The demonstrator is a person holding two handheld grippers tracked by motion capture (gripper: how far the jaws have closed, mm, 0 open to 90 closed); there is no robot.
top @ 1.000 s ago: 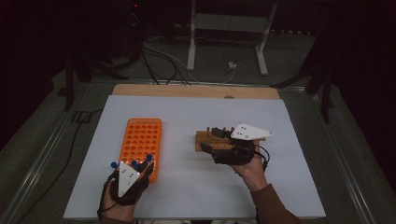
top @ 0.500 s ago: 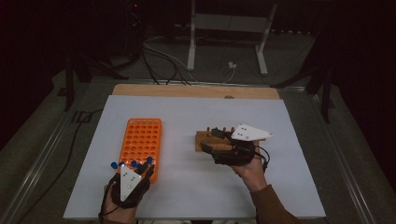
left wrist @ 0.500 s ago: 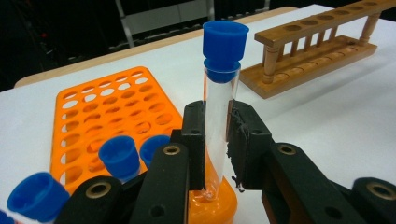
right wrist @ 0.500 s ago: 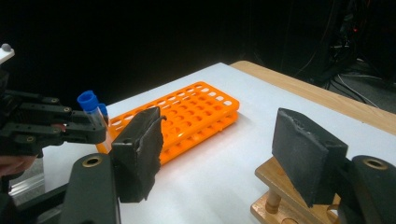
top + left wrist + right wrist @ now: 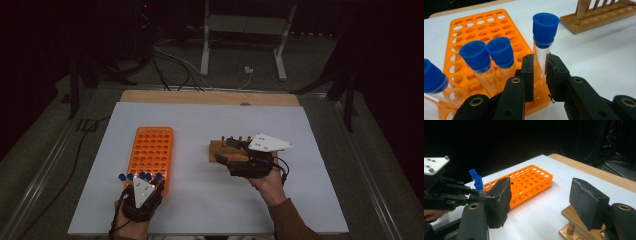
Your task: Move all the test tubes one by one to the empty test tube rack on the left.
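My left gripper (image 5: 539, 75) pinches a blue-capped tube (image 5: 543, 40) at the white table's (image 5: 210, 200) seven o'clock, my right gripper (image 5: 549, 202) gapes wide, and the room is dark.

A lab — orange tube rack (image 5: 151, 152), capped test tubes (image 5: 543, 42).

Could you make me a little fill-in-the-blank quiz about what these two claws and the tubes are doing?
1. The left claw is closed on a clear tube with a ____ cap.
2. That tube stands in the ____ plastic rack full of round holes.
3. The right claw has its jaws ____, holding nothing.
4. Beside the right claw sits a small rack made of ____.

Missing words: blue; orange; open; wood
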